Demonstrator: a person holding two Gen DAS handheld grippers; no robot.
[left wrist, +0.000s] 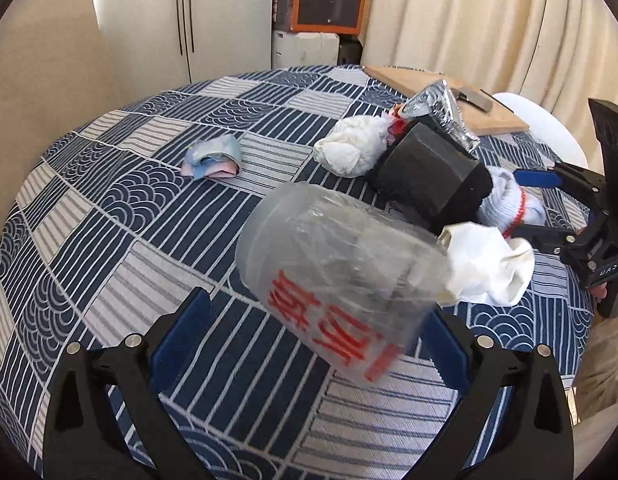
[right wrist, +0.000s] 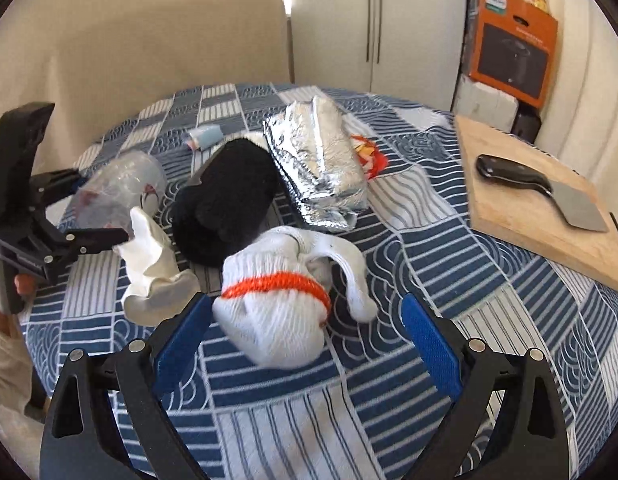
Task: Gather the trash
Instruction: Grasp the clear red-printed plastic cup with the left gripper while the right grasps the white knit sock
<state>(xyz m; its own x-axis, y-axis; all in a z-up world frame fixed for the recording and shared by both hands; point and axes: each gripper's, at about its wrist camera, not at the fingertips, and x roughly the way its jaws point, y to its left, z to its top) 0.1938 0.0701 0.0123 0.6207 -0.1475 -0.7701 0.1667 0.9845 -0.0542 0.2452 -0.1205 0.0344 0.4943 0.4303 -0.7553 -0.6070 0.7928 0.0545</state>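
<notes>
Left gripper (left wrist: 317, 332) jaws spread around the clear crumpled plastic cup with red lettering (left wrist: 341, 280), mid-table, apparently ungripped. Right gripper (right wrist: 305, 320) open. Closing hard could squirt the cup sideways.

The left wrist view looks forward and down along the left claw (left wrist: 315, 334), close over the bench (left wrist: 109, 208), with a clear plastic cup (left wrist: 337, 280) filling the space just ahead of its fingers. The right wrist view looks the same way along the right claw (right wrist: 305, 340), a white glove (right wrist: 285, 300) close ahead. Both views share the black pouch (left wrist: 433, 176) (right wrist: 225, 208), the foil wrapper (left wrist: 441, 108) (right wrist: 317, 160) and each other's claw at the frame edge.
</notes>
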